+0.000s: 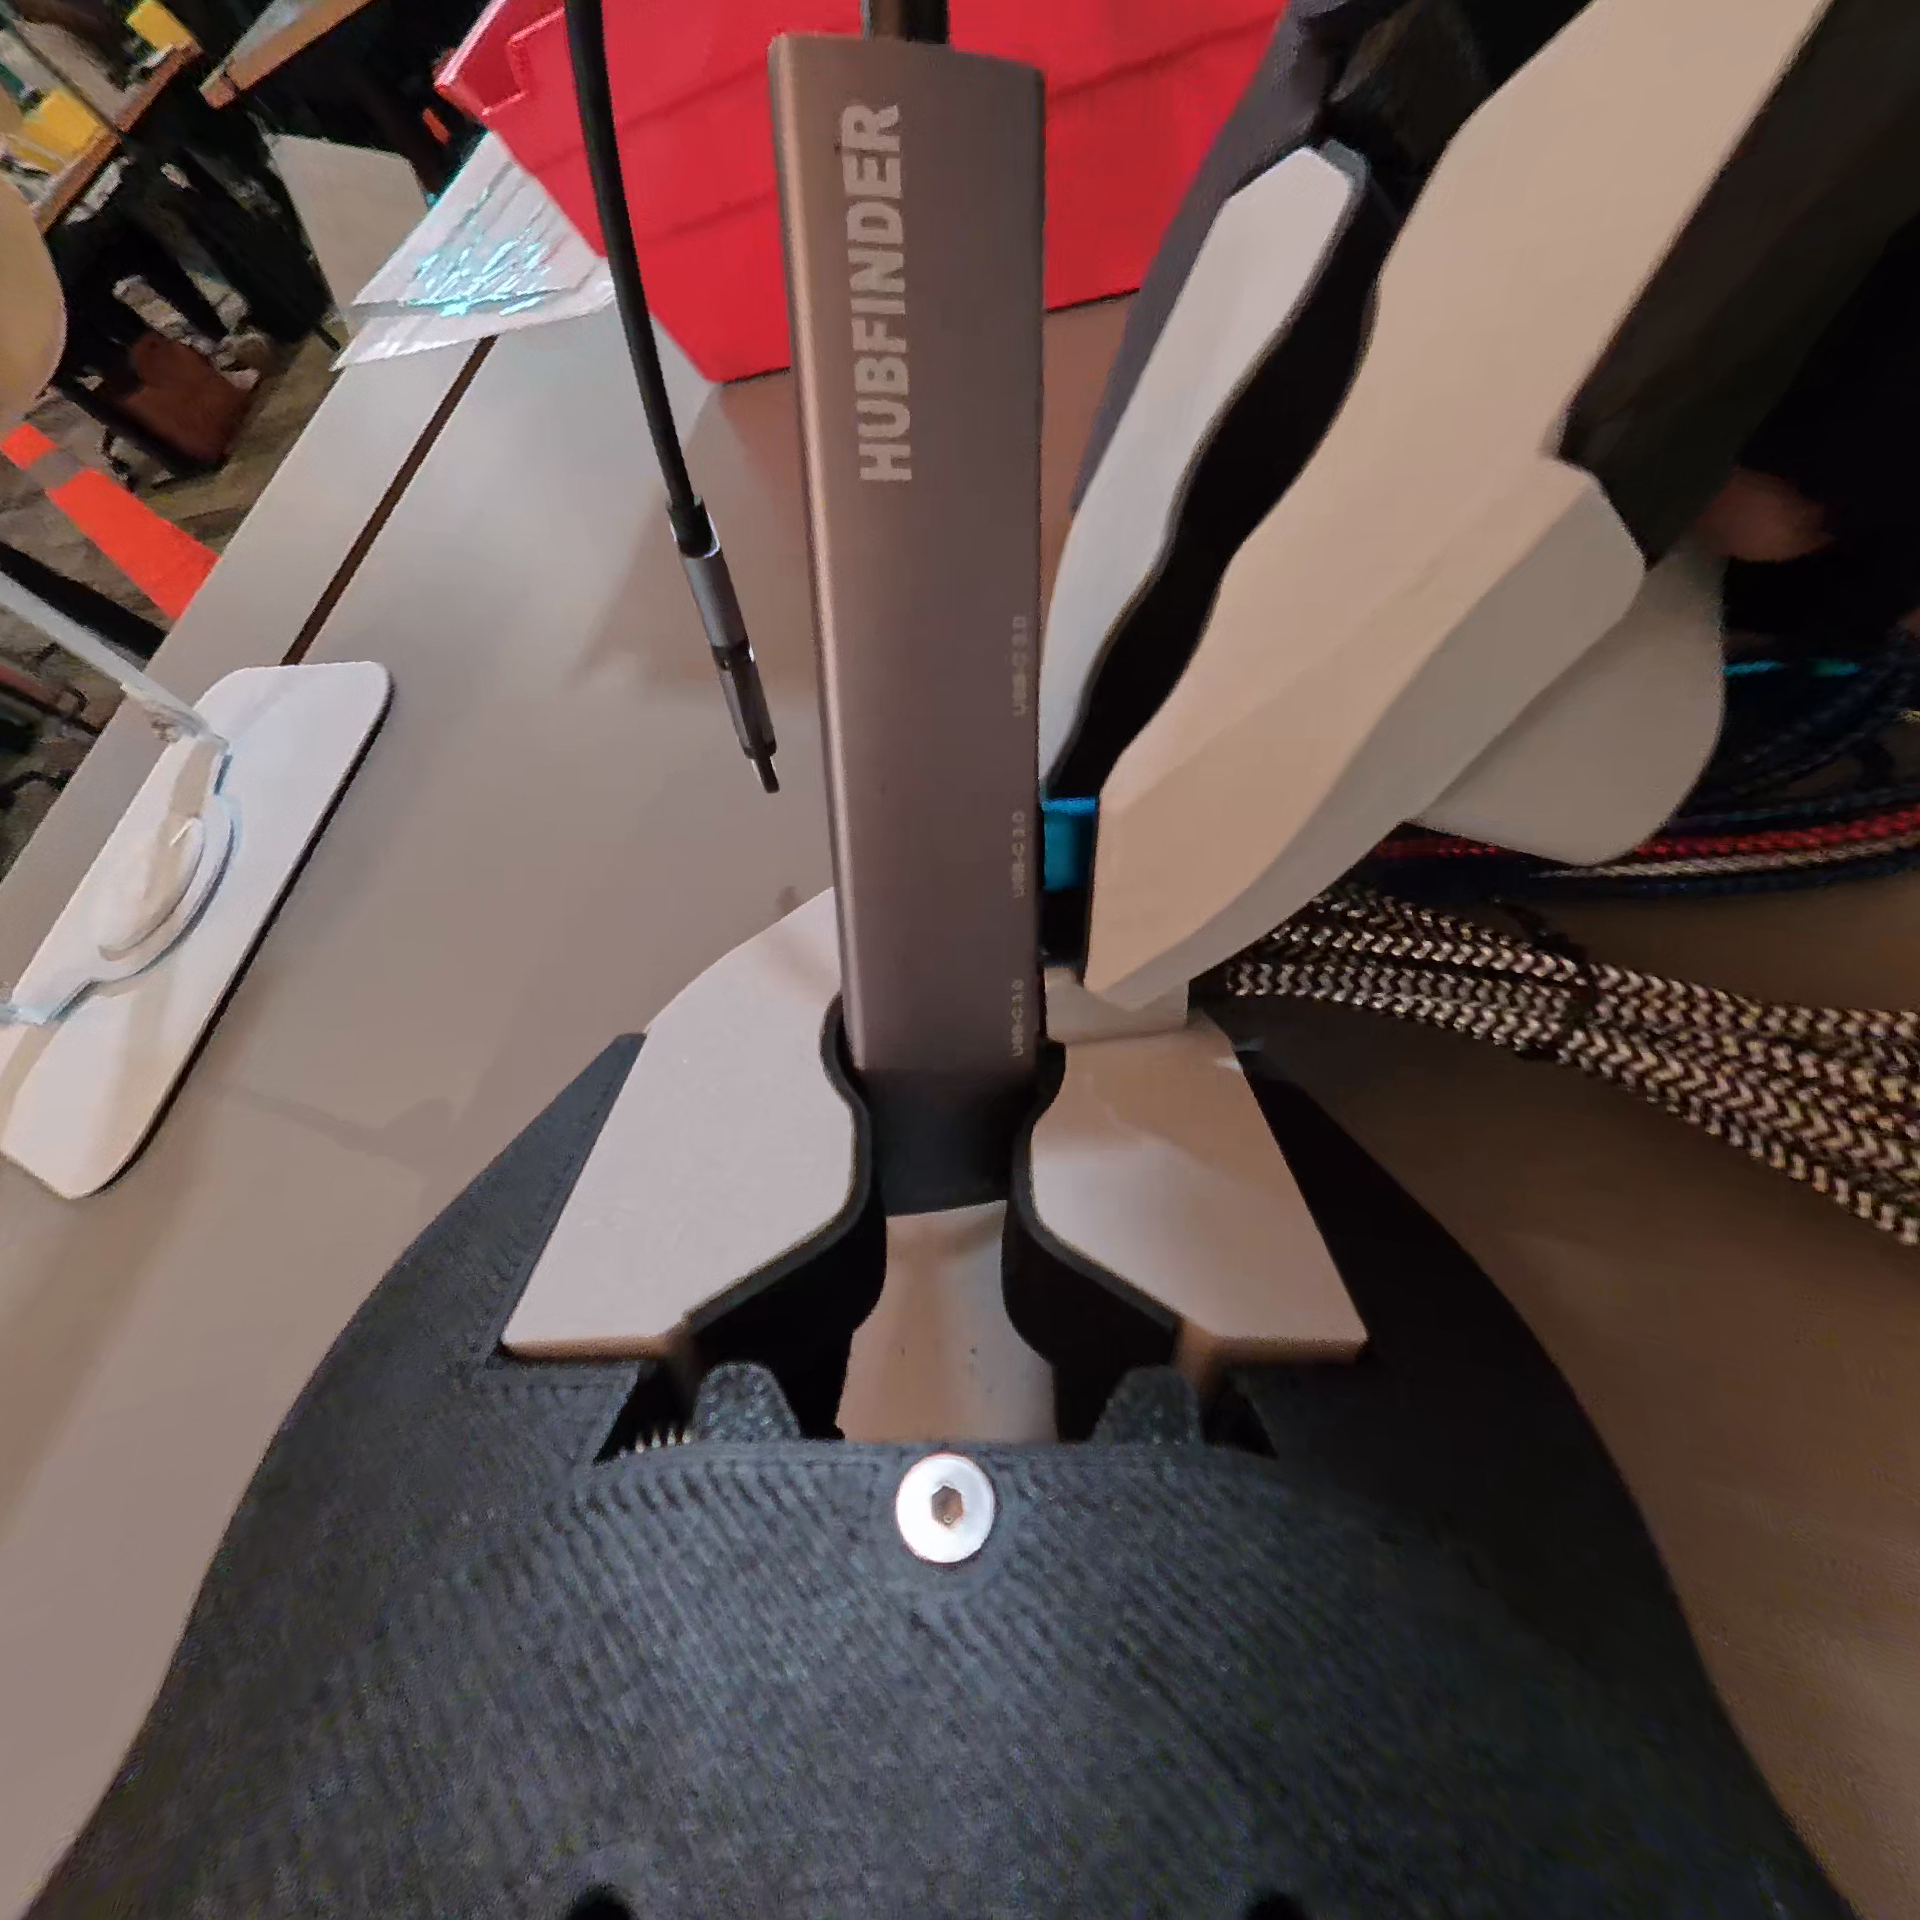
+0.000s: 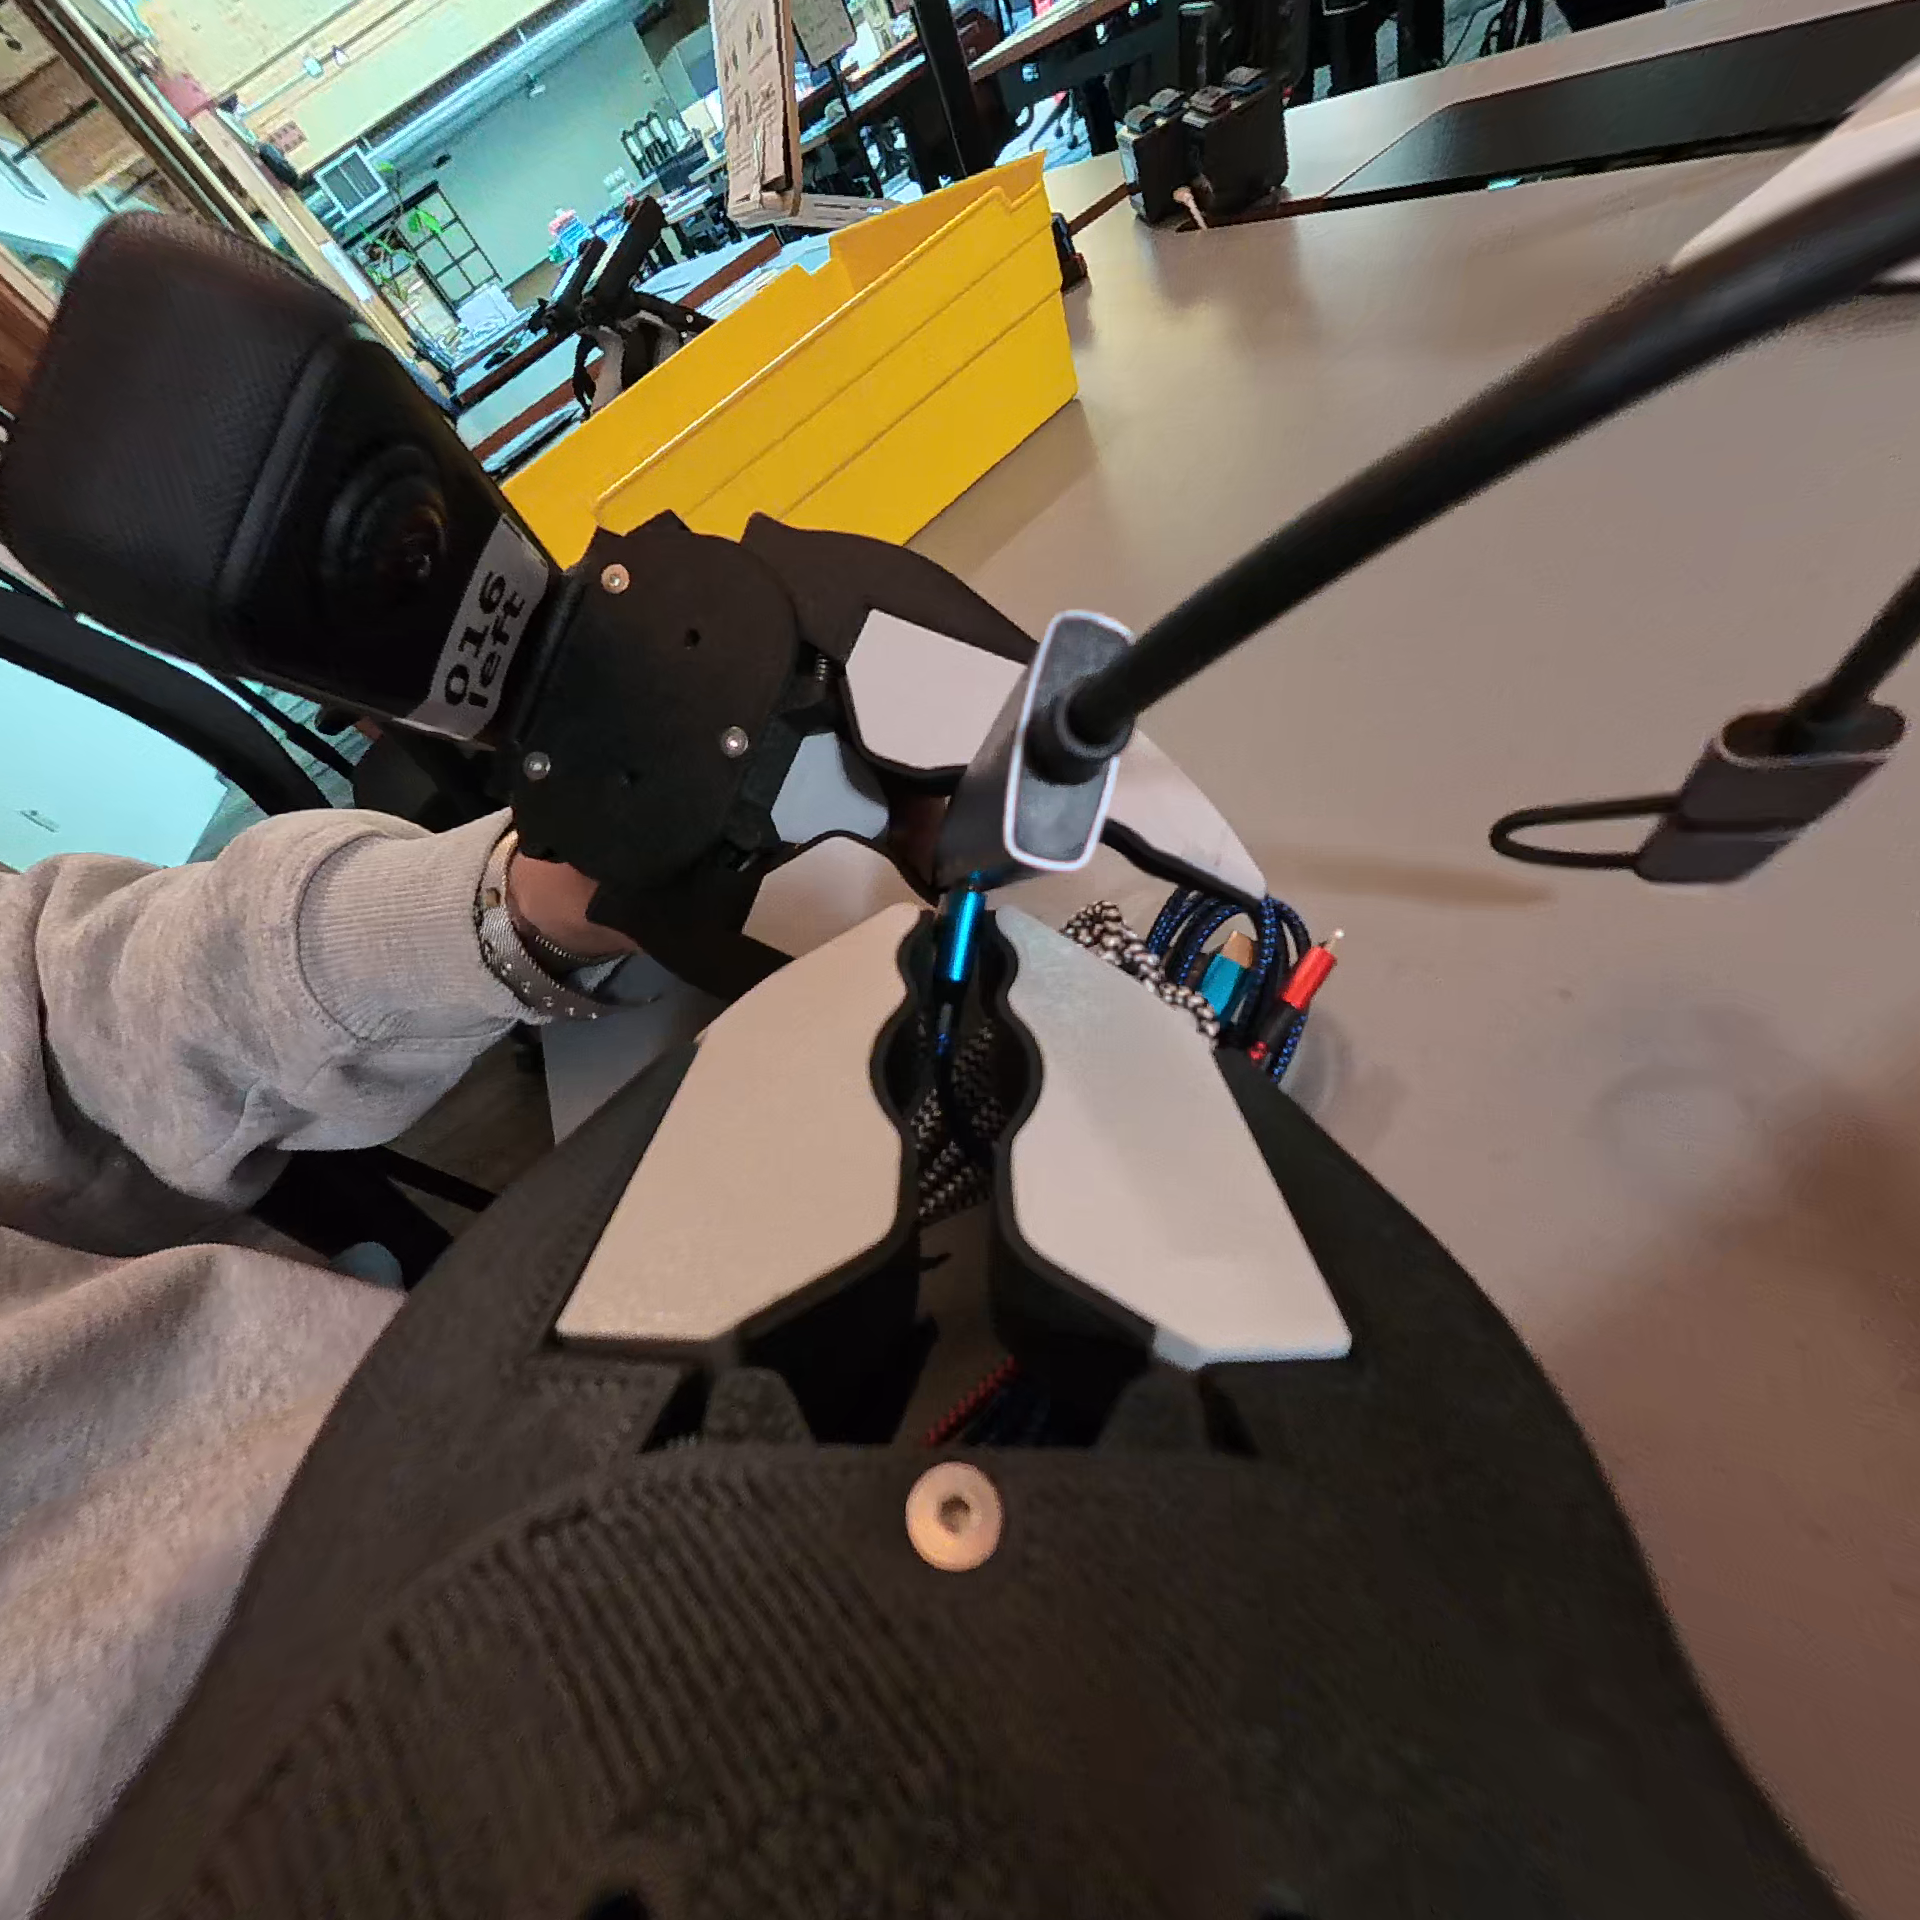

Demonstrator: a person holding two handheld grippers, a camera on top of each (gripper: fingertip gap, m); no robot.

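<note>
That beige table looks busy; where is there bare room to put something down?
The table is bare right of the yellow bin and beyond the cable bundle. Another free strip runs between the white stand base and the grey hub held by the left gripper. It is crowded where the right gripper pinches a blue plug.

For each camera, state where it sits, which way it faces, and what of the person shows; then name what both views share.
Left wrist view: on the left claw, looking along its fingers at the grey hub it grips, red bin beyond; no body visible.
Right wrist view: on the right claw, shut on a blue plug at the hub's edge; grey sleeve at left.
Shared: hub, braided cables, both claws, table.
</note>
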